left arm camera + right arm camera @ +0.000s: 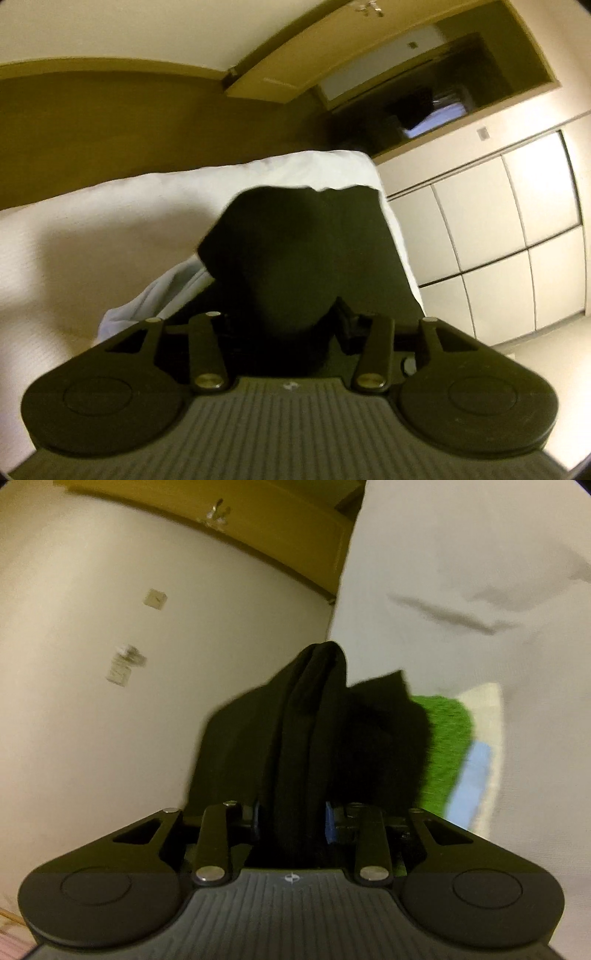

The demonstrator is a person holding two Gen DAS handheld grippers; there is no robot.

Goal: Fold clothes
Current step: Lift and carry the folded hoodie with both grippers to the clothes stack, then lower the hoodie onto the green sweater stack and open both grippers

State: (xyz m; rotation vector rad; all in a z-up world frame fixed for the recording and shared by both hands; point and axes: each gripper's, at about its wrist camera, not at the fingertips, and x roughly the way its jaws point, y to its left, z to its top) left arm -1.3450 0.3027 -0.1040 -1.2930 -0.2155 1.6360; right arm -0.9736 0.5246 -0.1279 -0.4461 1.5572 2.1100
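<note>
A bedroom is shown, blurred, with a brown wall panel (110,122) at the left, a white bed (147,206) in the middle and pale cabinet doors (498,229) at the right. A black garment (295,251) is pinched by the left gripper (284,325) and is draped over the bed's edge. By the right gripper (291,812) a bunched fold of it (314,720) is clamped, with green cloth (443,738) just beside it.

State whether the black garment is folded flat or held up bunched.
Held up bunched: the black garment hangs in thick vertical creases from the right tool, and the left tool grips it too.
</note>
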